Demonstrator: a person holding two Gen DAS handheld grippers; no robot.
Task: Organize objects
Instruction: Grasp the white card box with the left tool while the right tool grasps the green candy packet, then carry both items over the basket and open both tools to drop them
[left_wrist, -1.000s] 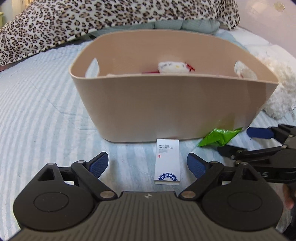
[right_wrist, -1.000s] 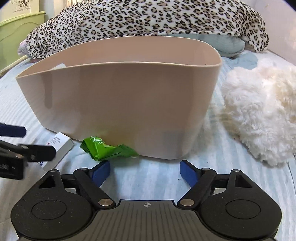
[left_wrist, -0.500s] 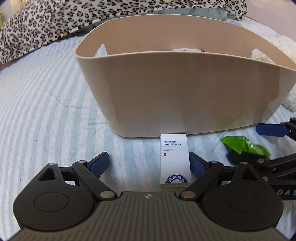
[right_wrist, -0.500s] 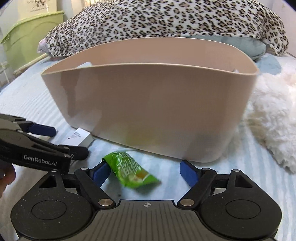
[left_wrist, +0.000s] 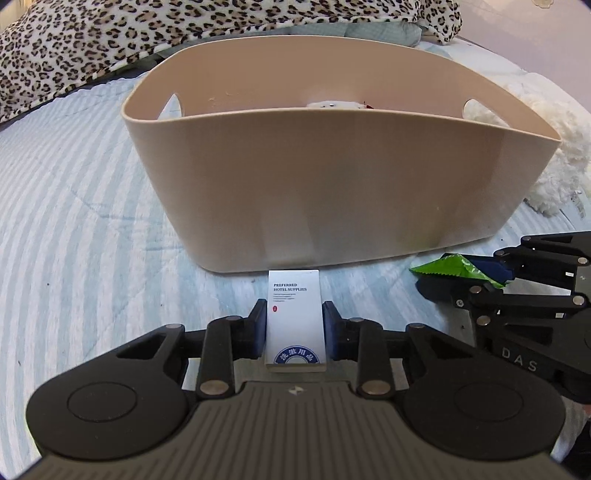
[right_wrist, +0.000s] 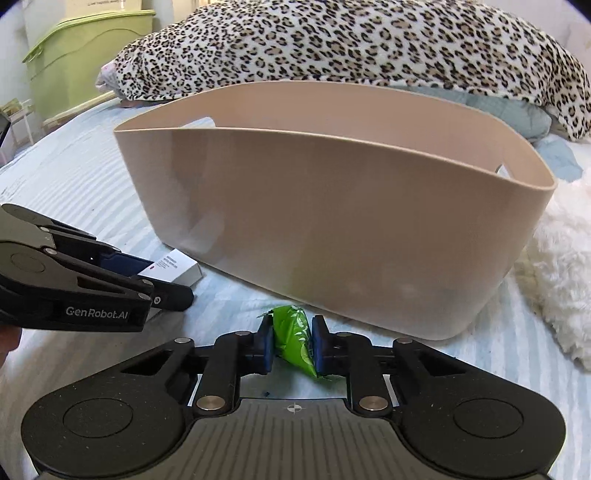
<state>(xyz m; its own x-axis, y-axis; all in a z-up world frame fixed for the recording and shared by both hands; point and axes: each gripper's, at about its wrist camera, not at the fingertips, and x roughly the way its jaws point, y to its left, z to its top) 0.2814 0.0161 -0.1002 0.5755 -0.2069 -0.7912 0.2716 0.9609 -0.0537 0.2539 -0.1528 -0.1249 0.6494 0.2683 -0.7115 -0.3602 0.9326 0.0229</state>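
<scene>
Gripping white hotel-supplies box (left_wrist: 295, 320) in left tool (left_wrist: 294, 325), pads flat on both long sides; box on striped bedspread (left_wrist: 74, 229), touching beige basket (left_wrist: 332, 206) wall at 12 o'clock. Right tool (right_wrist: 292, 341) clamped on green snack packet (right_wrist: 293, 338), basket near at 12 o'clock.

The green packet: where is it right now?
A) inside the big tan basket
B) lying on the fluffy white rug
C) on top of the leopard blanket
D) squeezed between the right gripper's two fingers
D: in the right wrist view the green packet sits pinched between the blue pads of the right gripper, in front of the tan basket, not inside it.
</scene>
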